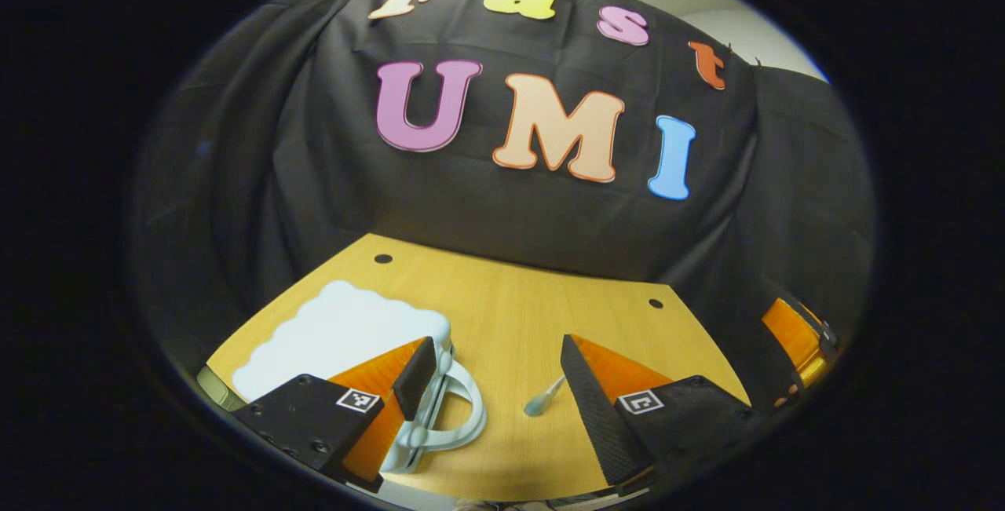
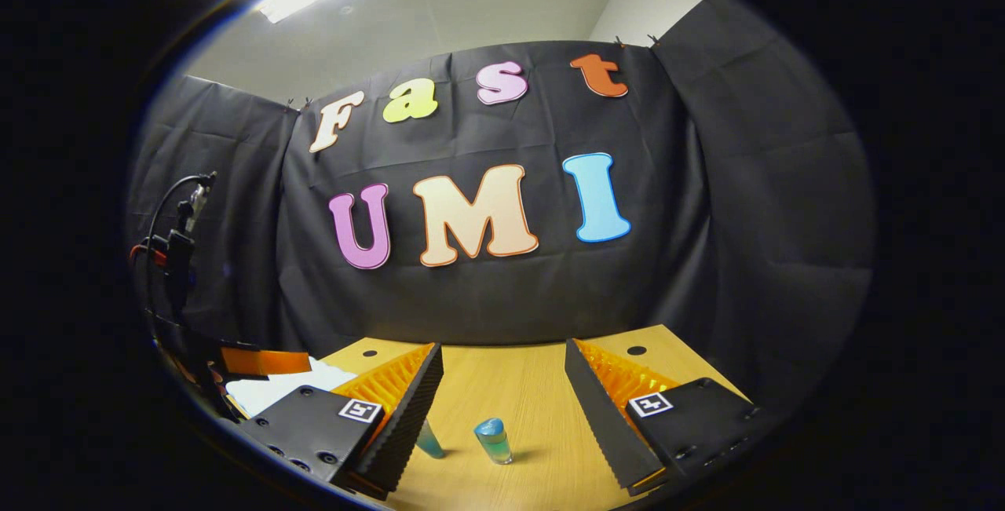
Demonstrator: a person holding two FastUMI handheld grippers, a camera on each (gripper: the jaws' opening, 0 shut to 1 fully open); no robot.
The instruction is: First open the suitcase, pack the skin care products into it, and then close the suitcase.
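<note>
Jaws of both grippers spread, gripping nothing; wooden table (image 1: 502, 299), closed suitcase (image 1: 338, 330), small bottle (image 2: 494, 440), black cloth wall behind.

A wooden table (image 1: 510, 323) carries a closed suitcase (image 1: 338, 334) and small bottles (image 2: 493, 440).

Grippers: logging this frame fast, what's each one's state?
Left gripper: open, holding nothing, beside the closed suitcase.
Right gripper: open, holding nothing, above a small blue-capped bottle.
</note>
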